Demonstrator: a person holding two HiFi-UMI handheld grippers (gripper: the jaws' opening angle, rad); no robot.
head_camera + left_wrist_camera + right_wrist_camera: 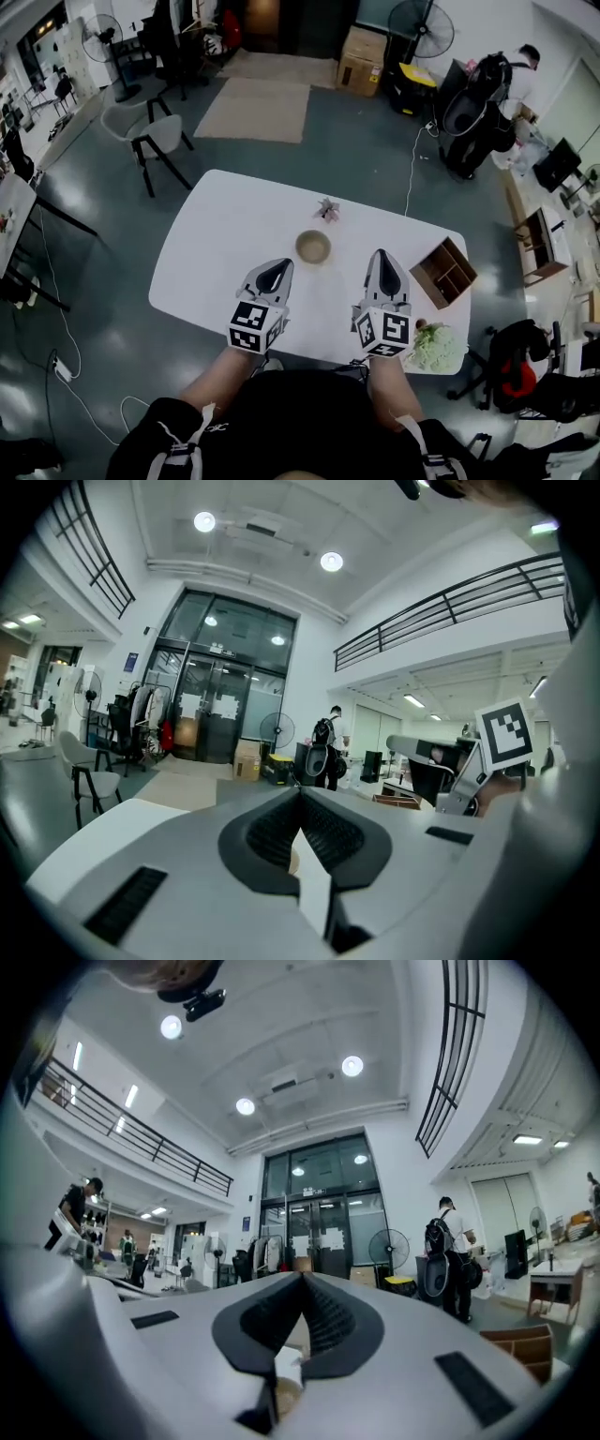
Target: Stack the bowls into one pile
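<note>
A tan bowl pile [313, 247] sits near the middle of the white table [220, 248]; how many bowls are in it I cannot tell. My left gripper [275, 269] hovers just to the left of and nearer than the pile, jaws closed together with nothing between them. My right gripper [384, 255] hovers to the pile's right, also shut and empty. In the left gripper view the left gripper's [301, 790] jaws meet at their tips and point level across the room. In the right gripper view the right gripper's [302, 1277] jaws also meet.
A wooden divided box [443, 272] lies at the table's right edge, with a green leafy bunch [436, 347] at the near right corner. A small pink item [327, 210] lies beyond the bowls. A chair [155, 136] stands beyond the table's left end.
</note>
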